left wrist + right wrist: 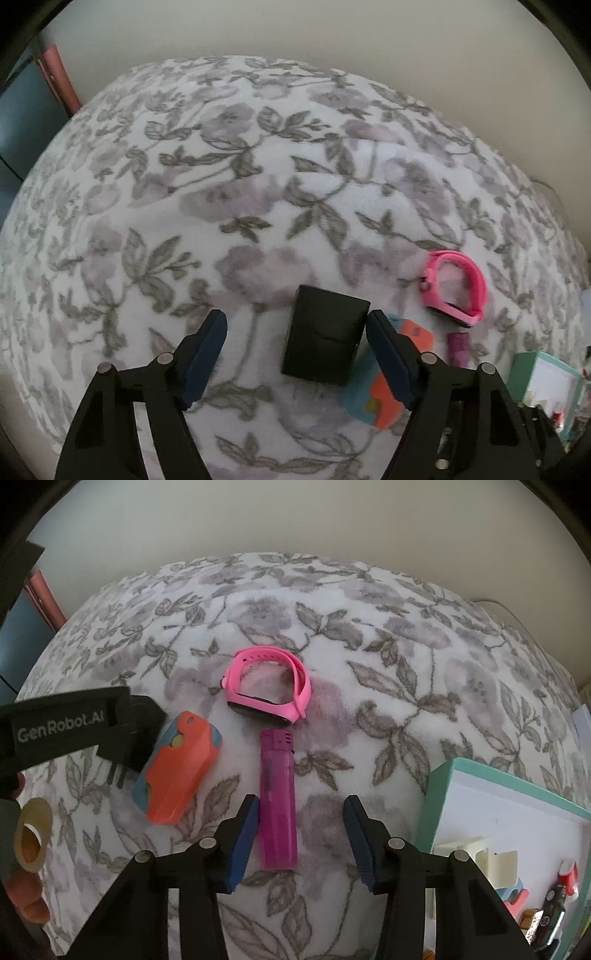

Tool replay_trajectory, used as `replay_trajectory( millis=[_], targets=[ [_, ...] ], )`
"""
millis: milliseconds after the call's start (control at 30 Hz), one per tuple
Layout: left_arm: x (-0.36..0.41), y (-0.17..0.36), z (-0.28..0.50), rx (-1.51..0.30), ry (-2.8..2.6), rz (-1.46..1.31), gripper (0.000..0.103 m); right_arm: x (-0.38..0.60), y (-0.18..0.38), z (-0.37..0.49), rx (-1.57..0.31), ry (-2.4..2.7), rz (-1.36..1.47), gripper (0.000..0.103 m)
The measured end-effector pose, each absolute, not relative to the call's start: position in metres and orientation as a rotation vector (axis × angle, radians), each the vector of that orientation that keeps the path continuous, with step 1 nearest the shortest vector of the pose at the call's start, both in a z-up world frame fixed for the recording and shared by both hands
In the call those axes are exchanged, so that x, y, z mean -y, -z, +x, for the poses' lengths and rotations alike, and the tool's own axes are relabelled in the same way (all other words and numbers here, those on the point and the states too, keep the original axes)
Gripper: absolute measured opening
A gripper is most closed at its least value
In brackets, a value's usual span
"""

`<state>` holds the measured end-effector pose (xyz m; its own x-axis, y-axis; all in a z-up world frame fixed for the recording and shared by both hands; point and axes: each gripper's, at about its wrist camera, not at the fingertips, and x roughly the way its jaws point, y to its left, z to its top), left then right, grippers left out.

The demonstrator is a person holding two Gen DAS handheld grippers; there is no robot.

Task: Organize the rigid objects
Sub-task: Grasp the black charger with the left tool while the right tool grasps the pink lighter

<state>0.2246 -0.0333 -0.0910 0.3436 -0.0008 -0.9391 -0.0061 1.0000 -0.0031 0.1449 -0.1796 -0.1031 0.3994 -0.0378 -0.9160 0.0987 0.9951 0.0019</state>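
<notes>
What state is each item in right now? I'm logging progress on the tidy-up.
left gripper: open, empty, black box between its fingers.
right gripper: open, empty, over the lighter.
black box: closed, on the blanket.
pink lighter: lying flat, unlit.
pink watch: strap looped, on its side.
orange-blue case: shut, lying flat.
teal box: open, small items inside.

A pink watch (266, 686) lies far on the floral blanket. Just nearer lies a magenta lighter (277, 801), lengthwise. An orange-and-blue case (179, 771) lies left; a black box (325, 338) lies flat.
</notes>
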Motion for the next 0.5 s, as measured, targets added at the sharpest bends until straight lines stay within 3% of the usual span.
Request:
replay_trajectory(
  millis=[67,200,267,500],
  targets=[
    [0.029,0.094,0.225,-1.230,-0.035,0.012,0.069,0.179,0.104,0.145,-1.157,0.089,0.057,0.050],
    [0.018,0.106,0.227,-1.269,-0.048,-0.012,0.064,0.177,0.105,0.145,-1.152,0.093,0.037,0.048],
    [0.015,0.110,0.228,-1.284,-0.057,-0.015,0.057,0.177,0.105,0.145,-1.148,0.093,0.035,0.048],
    [0.015,0.111,0.225,-1.271,-0.055,-0.002,0.052,0.174,0.107,0.142,-1.132,0.098,0.016,0.048]
  ],
)
